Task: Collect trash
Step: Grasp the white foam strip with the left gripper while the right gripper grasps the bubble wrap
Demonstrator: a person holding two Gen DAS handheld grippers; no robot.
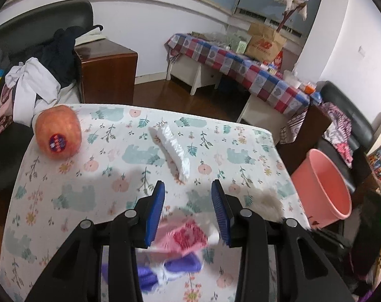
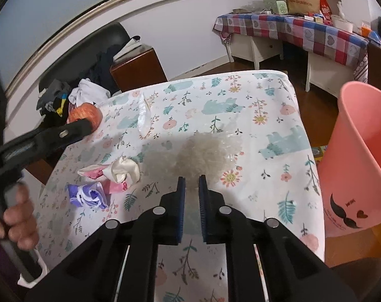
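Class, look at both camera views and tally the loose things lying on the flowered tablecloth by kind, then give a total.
Apple: 1
Clear crumpled plastic: 1
Clear folded plastic strip: 1
Pink-and-white wrapper: 1
Purple wrapper: 1
Total: 5

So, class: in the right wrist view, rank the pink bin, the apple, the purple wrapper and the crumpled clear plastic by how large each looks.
1. pink bin
2. crumpled clear plastic
3. purple wrapper
4. apple

The last two look close. The apple is farther away and partly hidden by the left gripper, so that order is unsure.
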